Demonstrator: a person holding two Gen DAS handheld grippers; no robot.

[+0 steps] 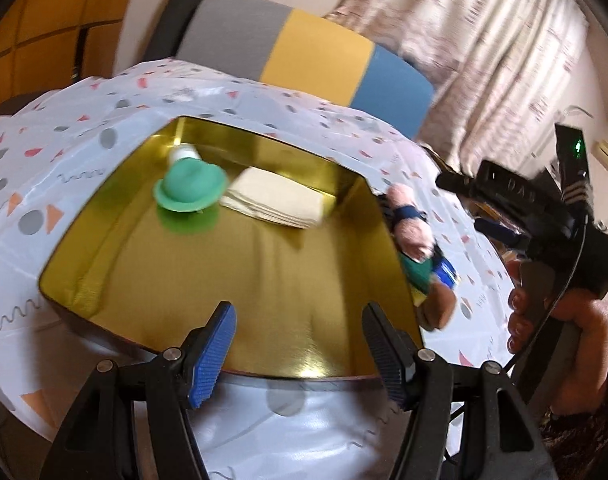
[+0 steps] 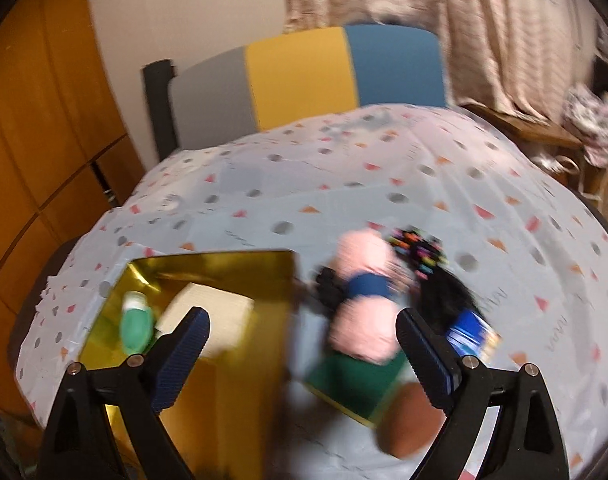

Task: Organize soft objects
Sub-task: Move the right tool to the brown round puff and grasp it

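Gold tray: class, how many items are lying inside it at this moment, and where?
2: a green hat-shaped toy at the gold tray's far left, and a cream folded cloth right beside it. None appears hidden.

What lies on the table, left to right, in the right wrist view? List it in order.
Green toy → cream folded cloth, both in the gold tray → pink plush → black bundle with coloured specks.

Contents: one gold tray (image 1: 84,276), one green hat (image 1: 190,190), one folded cloth stack (image 1: 276,200), one pink plush (image 2: 364,300), two claws (image 1: 300,356) (image 2: 304,356).
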